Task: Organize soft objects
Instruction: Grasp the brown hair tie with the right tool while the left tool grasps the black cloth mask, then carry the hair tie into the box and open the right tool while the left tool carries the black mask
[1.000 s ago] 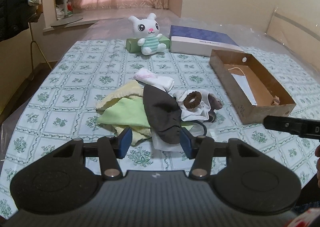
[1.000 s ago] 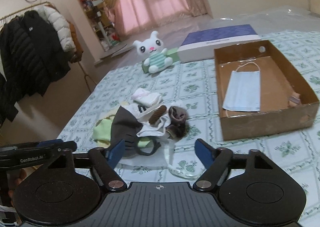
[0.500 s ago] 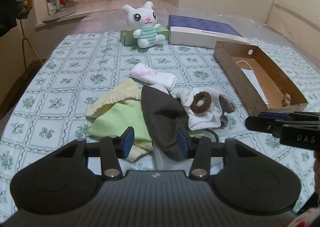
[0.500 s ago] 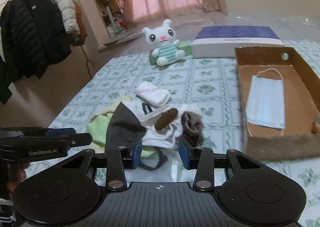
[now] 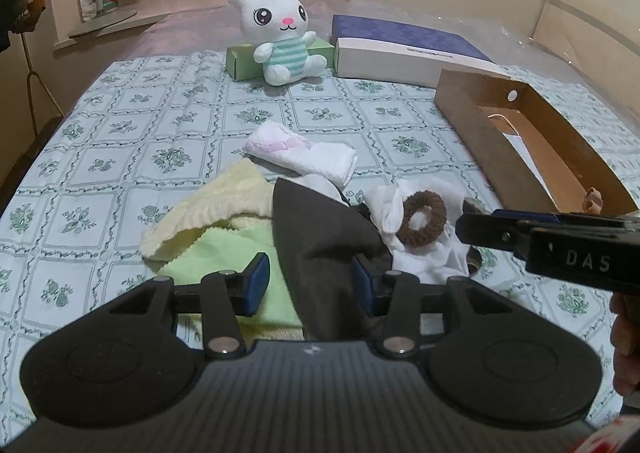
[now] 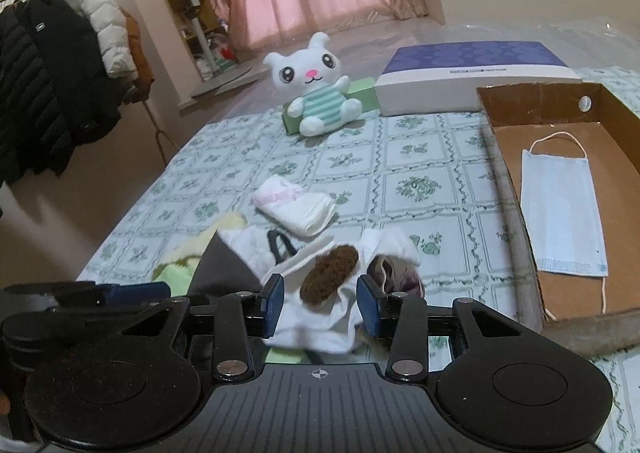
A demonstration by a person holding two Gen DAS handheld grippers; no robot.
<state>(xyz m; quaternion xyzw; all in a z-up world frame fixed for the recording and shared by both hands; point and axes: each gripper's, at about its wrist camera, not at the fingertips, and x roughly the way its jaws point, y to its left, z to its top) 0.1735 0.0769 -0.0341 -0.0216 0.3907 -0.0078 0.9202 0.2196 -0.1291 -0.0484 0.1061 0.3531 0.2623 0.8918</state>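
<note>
A pile of soft things lies mid-table: a dark grey cloth (image 5: pixel 320 249), a light green cloth (image 5: pixel 224 257), a pale yellow cloth (image 5: pixel 220 209), a folded white towel (image 5: pixel 304 153) and a white cloth (image 6: pixel 320 317) with a brown scrunchie (image 5: pixel 424 218) on it. My left gripper (image 5: pixel 308 283) is open with the dark grey cloth between its jaws. My right gripper (image 6: pixel 320 301) is open around the white cloth and the scrunchie (image 6: pixel 330 273). A cardboard box (image 6: pixel 516 221) at the right holds a blue face mask (image 6: pixel 560 213).
A white plush bunny (image 5: pixel 282 39) leans on a green box (image 5: pixel 240 61) at the far side, beside a purple-and-white box (image 5: pixel 404 49). Coats (image 6: pixel 52 73) hang on a rack left of the table. A patterned cloth (image 5: pixel 120 125) covers the table.
Both grippers moved forward and down into the pile. The right gripper's jaws narrowed from wide open and now flank the white cloth; the left jaws now flank the dark cloth.
</note>
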